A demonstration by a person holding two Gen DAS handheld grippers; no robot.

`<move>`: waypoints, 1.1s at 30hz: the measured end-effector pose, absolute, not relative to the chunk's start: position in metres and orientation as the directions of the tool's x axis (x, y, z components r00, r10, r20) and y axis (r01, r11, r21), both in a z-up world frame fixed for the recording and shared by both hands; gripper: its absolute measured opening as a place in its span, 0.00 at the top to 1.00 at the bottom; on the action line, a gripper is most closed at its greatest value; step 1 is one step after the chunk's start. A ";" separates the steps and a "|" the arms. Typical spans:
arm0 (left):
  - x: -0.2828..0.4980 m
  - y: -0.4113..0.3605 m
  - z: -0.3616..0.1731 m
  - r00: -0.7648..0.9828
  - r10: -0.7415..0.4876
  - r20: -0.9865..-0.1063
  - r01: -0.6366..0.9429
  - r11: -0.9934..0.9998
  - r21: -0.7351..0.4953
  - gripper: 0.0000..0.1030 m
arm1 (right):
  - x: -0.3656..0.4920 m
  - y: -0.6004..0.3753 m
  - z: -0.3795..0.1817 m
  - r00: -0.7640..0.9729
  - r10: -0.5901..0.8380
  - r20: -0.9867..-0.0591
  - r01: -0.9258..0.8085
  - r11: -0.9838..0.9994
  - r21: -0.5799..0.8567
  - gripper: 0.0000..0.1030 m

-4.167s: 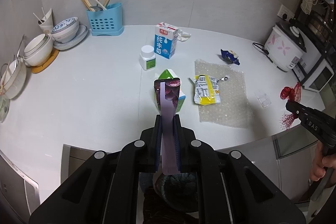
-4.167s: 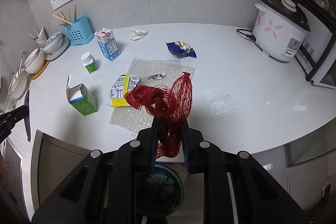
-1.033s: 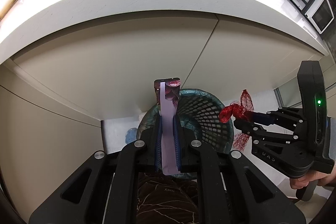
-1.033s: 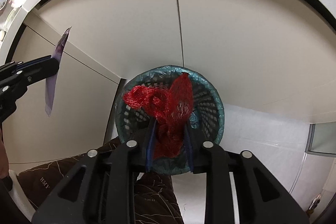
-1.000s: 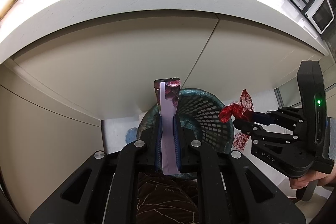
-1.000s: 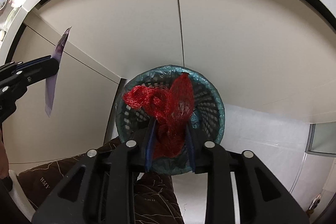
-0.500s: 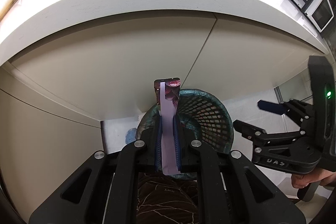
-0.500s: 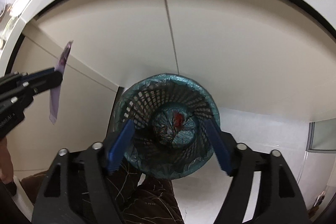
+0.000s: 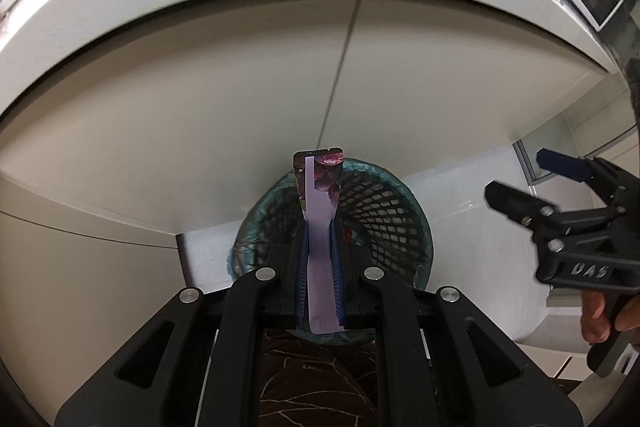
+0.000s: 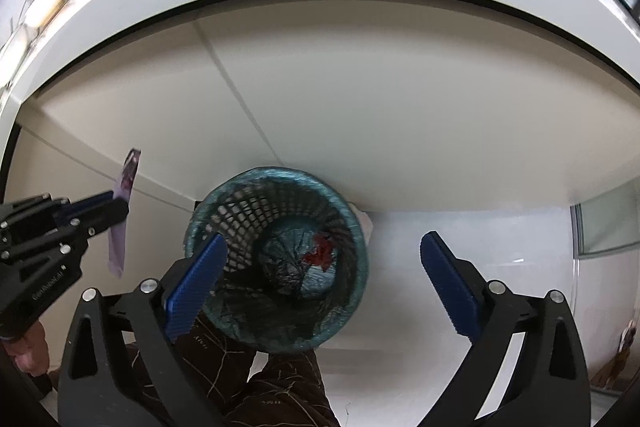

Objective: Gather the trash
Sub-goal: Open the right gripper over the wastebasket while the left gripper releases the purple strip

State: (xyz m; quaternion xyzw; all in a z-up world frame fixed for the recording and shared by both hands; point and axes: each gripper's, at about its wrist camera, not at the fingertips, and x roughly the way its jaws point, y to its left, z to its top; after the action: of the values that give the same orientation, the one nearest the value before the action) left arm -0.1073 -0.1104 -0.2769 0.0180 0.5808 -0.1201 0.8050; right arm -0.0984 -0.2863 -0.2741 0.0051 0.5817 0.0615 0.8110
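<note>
"DAS" is read on the right gripper (image 9: 520,179) at the right edge of the left wrist view. Its jaws have just been opening and stand wide, empty. The red net (image 10: 320,251) is seen only in the right wrist view, at the bottom of the mesh bin (image 10: 352,223), centre frame. The purple wrapper (image 9: 320,223) is clamped in the left gripper (image 9: 320,251) above the bin rim.
</note>
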 end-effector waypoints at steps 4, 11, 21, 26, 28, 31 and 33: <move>-0.106 -0.118 -0.283 0.280 -0.180 -0.943 0.234 0.966 -0.115 0.90 | -0.104 -0.301 -0.272 0.317 0.081 -0.945 -0.051 0.996 0.068 0.09; -0.107 -0.130 -0.290 0.261 -0.196 -0.945 0.271 0.955 -0.123 0.90 | -0.112 -0.315 -0.267 0.323 0.052 -0.945 -0.022 0.999 0.047 0.09; -0.105 -0.148 -0.306 0.228 -0.202 -0.952 0.318 0.940 -0.123 0.85 | -0.116 -0.323 -0.274 0.307 0.034 -0.951 -0.002 0.999 0.035 0.09; -0.104 -0.149 -0.313 0.220 -0.198 -0.955 0.322 0.939 -0.121 0.83 | -0.116 -0.324 -0.272 0.310 0.034 -0.950 0.004 0.999 0.037 0.09; -0.103 -0.151 -0.315 0.217 -0.199 -0.956 0.320 0.940 -0.123 0.76 | -0.115 -0.324 -0.271 0.310 0.034 -0.950 0.001 0.999 0.036 0.09; -0.107 -0.152 -0.314 0.232 -0.199 -0.952 0.311 0.943 -0.122 0.56 | -0.116 -0.323 -0.270 0.311 0.034 -0.950 -0.001 0.999 0.035 0.09; -0.107 -0.149 -0.311 0.251 -0.191 -0.949 0.304 0.946 -0.111 0.44 | -0.116 -0.323 -0.269 0.312 0.032 -0.949 0.001 0.999 0.034 0.09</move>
State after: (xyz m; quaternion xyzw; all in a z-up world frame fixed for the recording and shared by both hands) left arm -0.1075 -0.1490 -0.3112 0.0474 0.5915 -0.1568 0.7895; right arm -0.1156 -0.3226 -0.2691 0.0141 0.5863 0.0094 0.8099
